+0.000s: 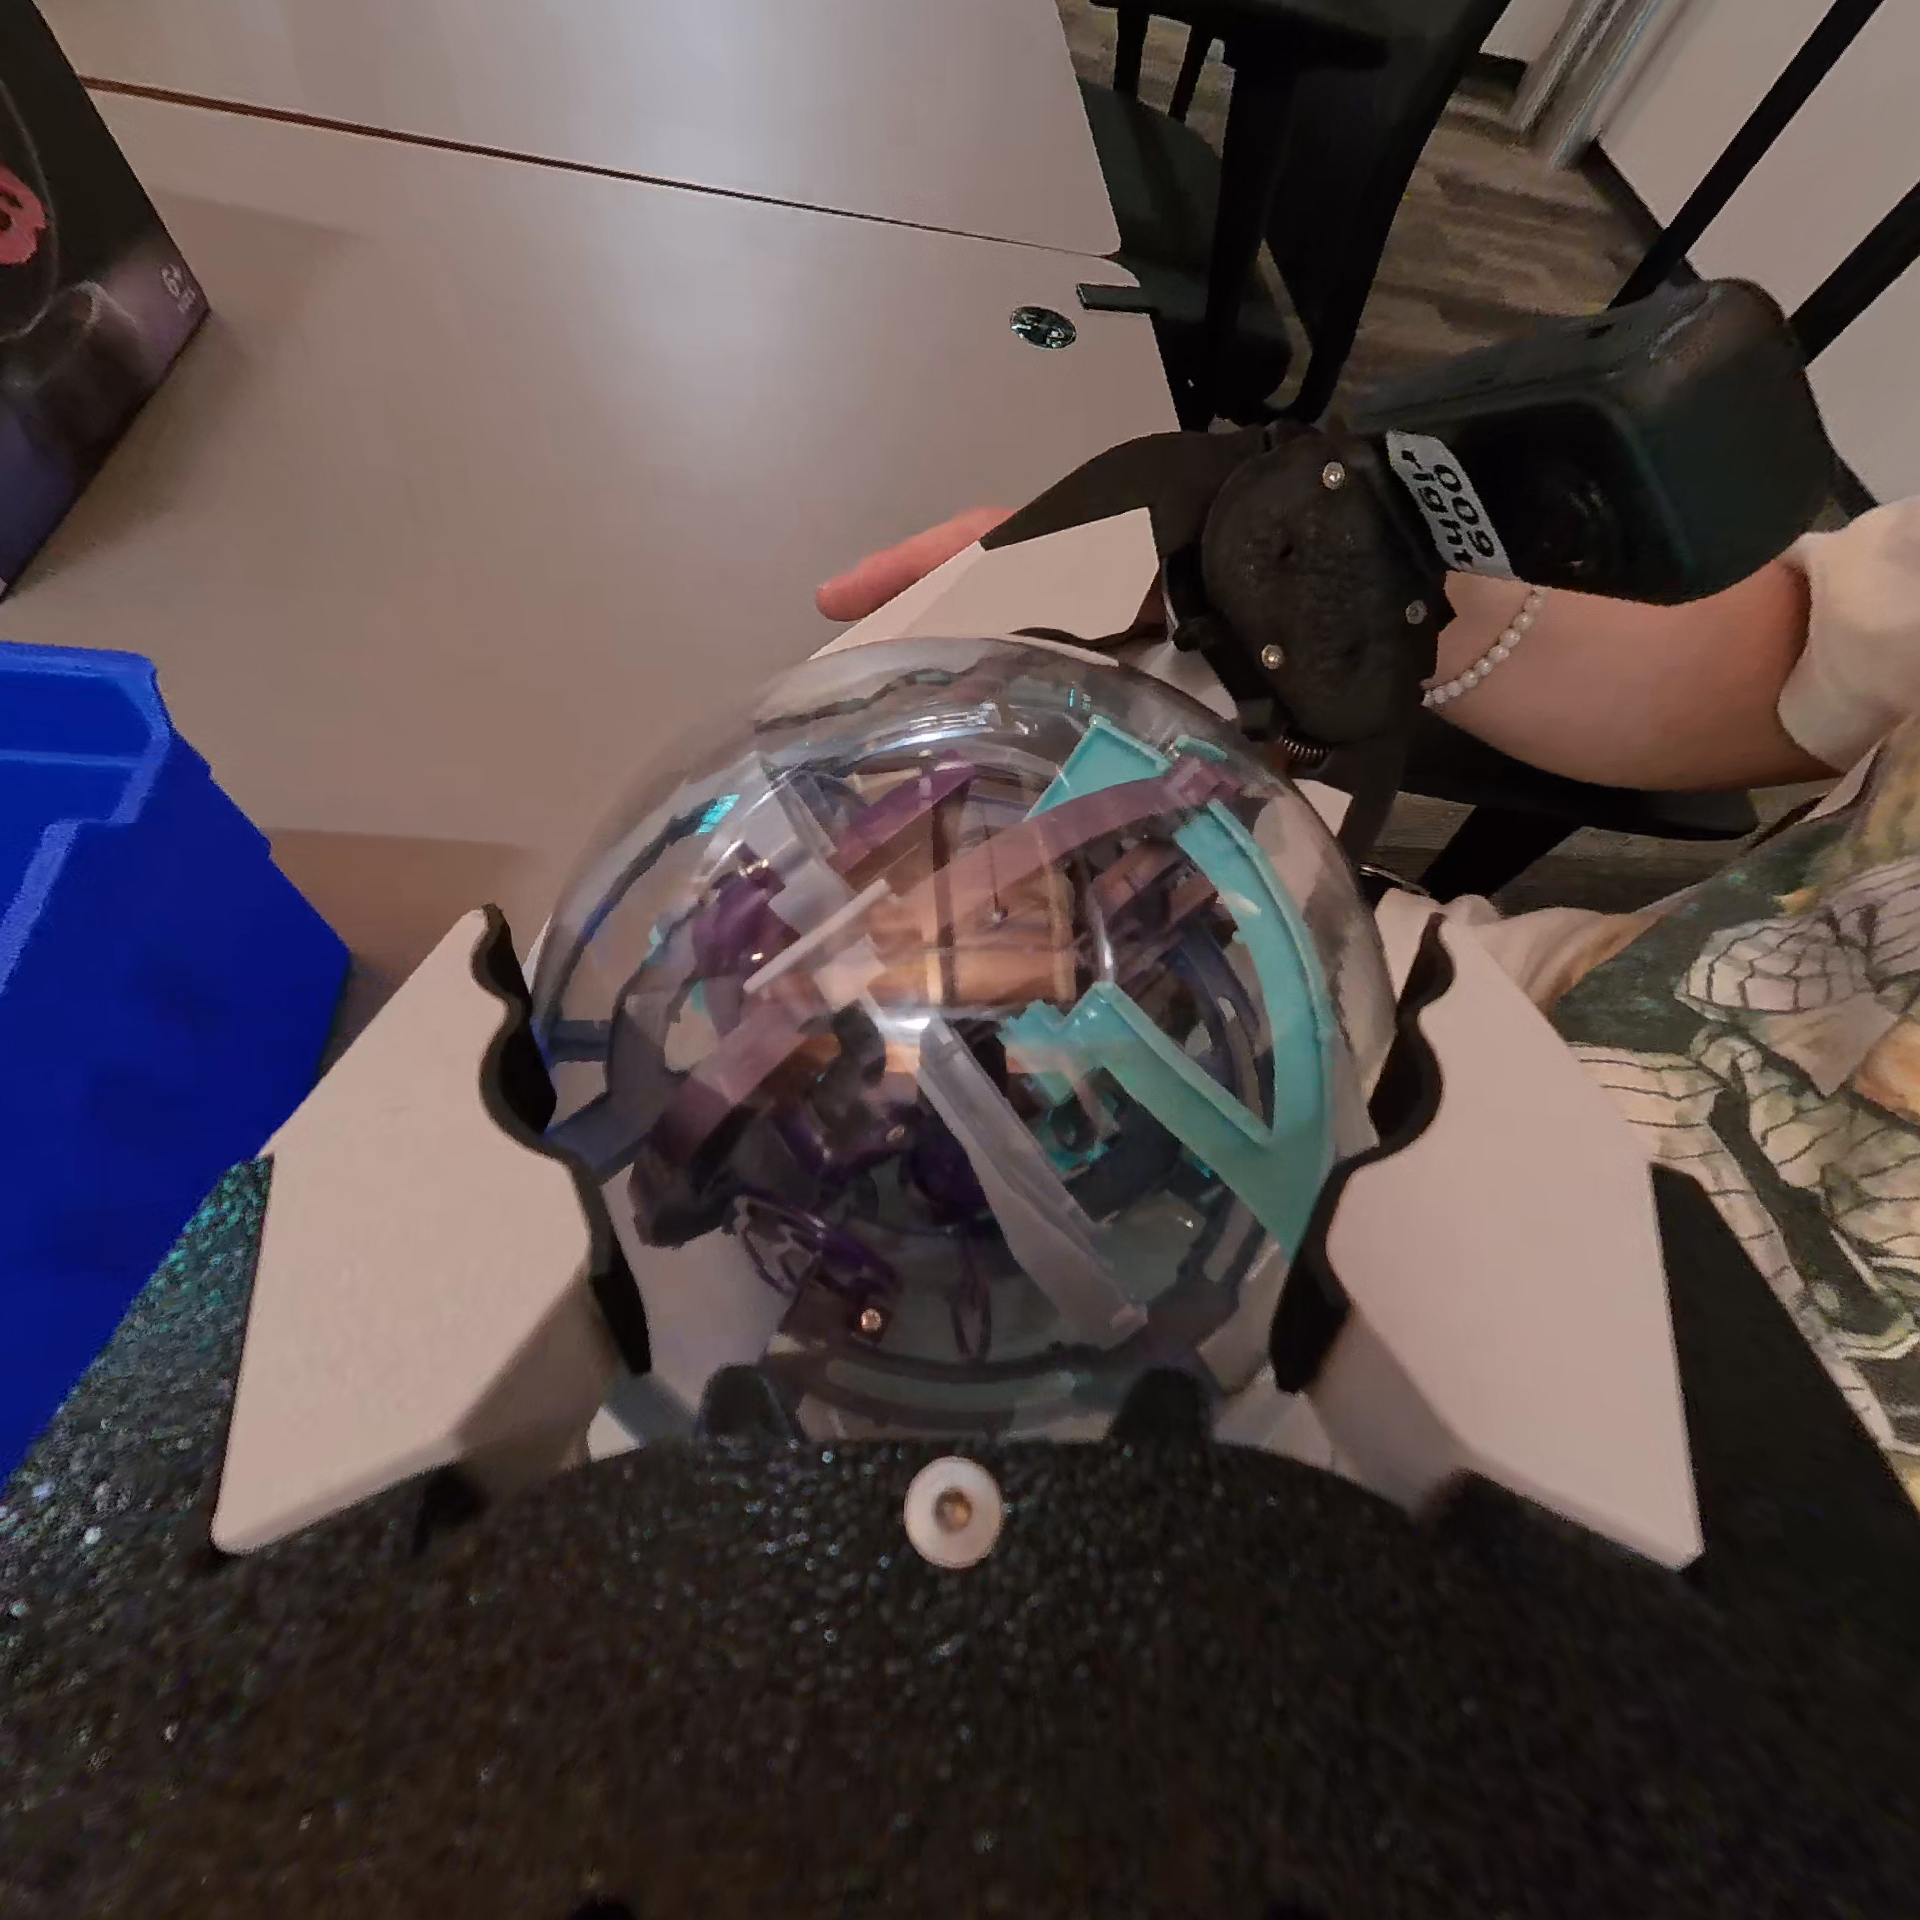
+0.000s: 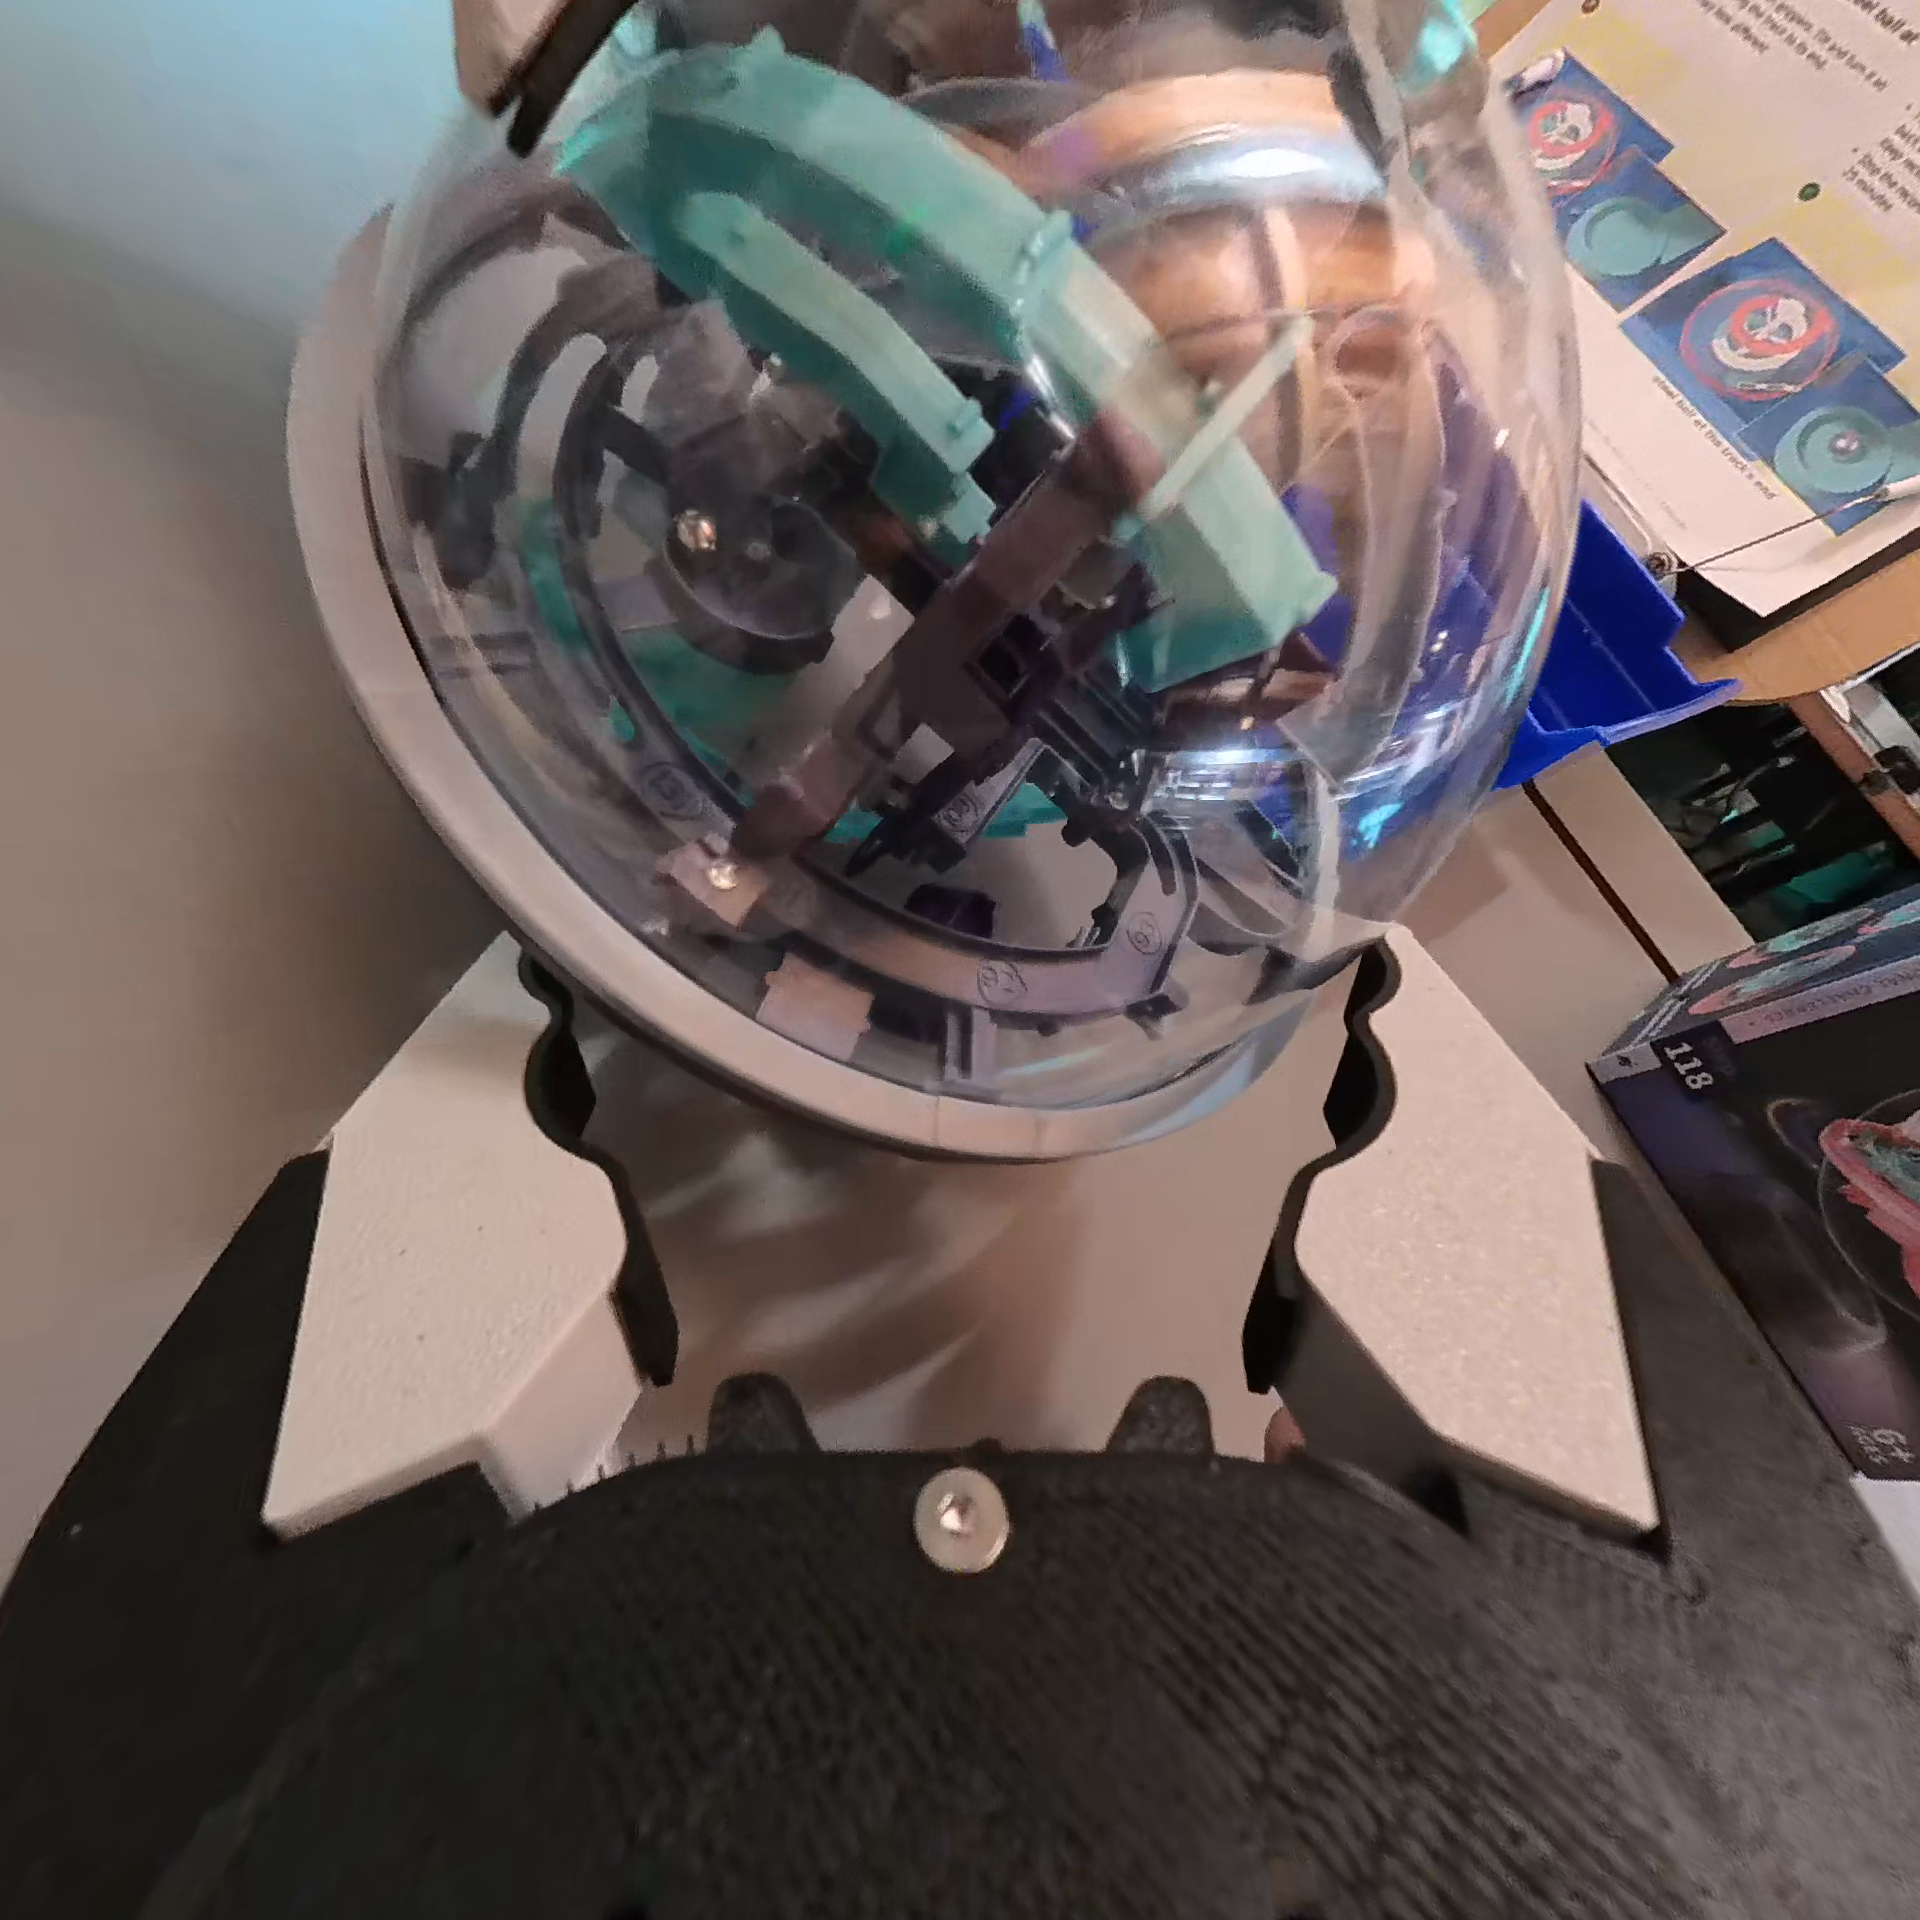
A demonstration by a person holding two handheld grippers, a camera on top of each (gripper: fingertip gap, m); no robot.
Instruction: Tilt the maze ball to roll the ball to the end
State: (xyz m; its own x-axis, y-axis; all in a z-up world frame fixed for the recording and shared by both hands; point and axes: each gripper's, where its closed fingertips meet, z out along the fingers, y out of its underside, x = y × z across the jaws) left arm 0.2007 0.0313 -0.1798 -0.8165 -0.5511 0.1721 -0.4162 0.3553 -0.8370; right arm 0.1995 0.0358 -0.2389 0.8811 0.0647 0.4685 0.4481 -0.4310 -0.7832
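The maze ball (image 1: 935, 987) is a clear sphere with teal, purple and grey tracks inside, held up above the table. My left gripper (image 1: 961, 977) is shut on it, a black pad pressed on each side. My right gripper (image 2: 961, 987) grips the lower part of the maze ball (image 2: 935, 520) at its fingertips, by the pale rim (image 2: 582, 966). The right gripper's black body (image 1: 1309, 582) shows at the far side of the ball in the left wrist view. A left finger (image 2: 494, 52) shows at the top of the right wrist view. A small shiny bead (image 2: 722, 878) sits on a pale step near the rim.
A blue bin (image 1: 125, 987) stands left of the ball and shows again in the right wrist view (image 2: 1621, 644). A dark game box (image 2: 1787, 1195) lies on the pale table (image 1: 520, 416). A printed sheet (image 2: 1766, 260) hangs behind. A black chair (image 1: 1195, 208) stands beyond the table edge. A person's forearm (image 1: 1610, 665) is at right.
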